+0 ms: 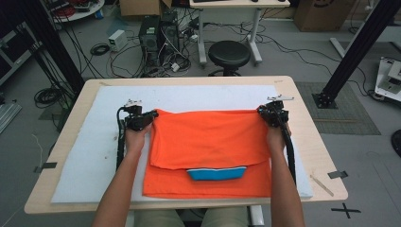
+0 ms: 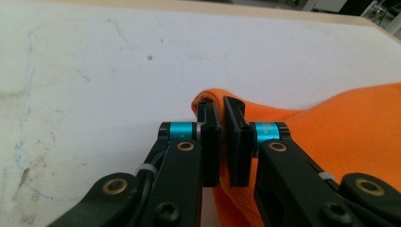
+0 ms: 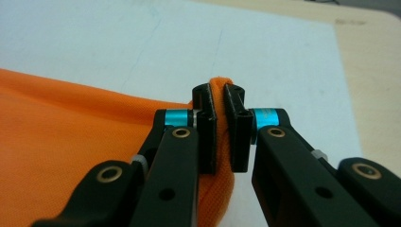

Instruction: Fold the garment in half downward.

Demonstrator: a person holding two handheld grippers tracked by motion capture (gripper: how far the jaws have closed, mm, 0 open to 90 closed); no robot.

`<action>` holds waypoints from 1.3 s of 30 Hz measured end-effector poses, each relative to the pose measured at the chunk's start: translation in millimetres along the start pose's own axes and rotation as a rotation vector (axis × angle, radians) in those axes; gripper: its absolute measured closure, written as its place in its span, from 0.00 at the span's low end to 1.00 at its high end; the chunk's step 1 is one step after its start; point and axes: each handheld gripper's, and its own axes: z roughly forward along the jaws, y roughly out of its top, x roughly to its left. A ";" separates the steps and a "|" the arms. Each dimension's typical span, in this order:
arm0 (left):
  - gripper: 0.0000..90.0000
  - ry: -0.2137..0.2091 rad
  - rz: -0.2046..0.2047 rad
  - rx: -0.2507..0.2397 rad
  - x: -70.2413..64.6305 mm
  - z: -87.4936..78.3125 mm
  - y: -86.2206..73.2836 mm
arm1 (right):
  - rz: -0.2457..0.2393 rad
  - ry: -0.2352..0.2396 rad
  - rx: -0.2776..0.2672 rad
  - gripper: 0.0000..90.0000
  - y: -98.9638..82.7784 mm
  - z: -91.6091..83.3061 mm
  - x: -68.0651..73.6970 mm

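We see our left gripper [image 2: 222,109] with its two black jaws nearly together, pinching a folded edge of the orange cloth [image 2: 340,127] between the pads. The cloth spreads away to the right and below the jaws. Under it lies a white mat [image 2: 94,71], faintly stained, with the wooden bench [image 2: 265,10] edging its far side.

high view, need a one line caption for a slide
Both grippers, left gripper and right gripper, pinch the far corners of an orange shirt folded on a white mat.
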 end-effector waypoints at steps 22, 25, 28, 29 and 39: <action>0.51 -0.077 0.059 -0.015 -11.5 -46.3 -25.0 | 0.055 0.098 -0.026 0.49 -23.6 -36.4 -0.3; 0.51 -0.097 0.071 -0.004 -14.8 -57.9 -33.1 | 0.046 0.130 -0.017 0.50 -36.4 -47.3 0.6; 0.51 -0.114 0.087 0.019 -19.1 -66.1 -43.3 | 0.020 0.139 -0.004 0.52 -49.2 -57.5 2.2; 0.51 -0.119 0.096 0.022 -20.6 -68.5 -46.9 | 0.009 0.140 -0.004 0.52 -53.4 -60.7 3.1; 0.56 -0.158 0.145 0.107 -33.9 -85.4 -73.1 | -0.061 0.175 0.017 0.67 -83.8 -93.3 10.8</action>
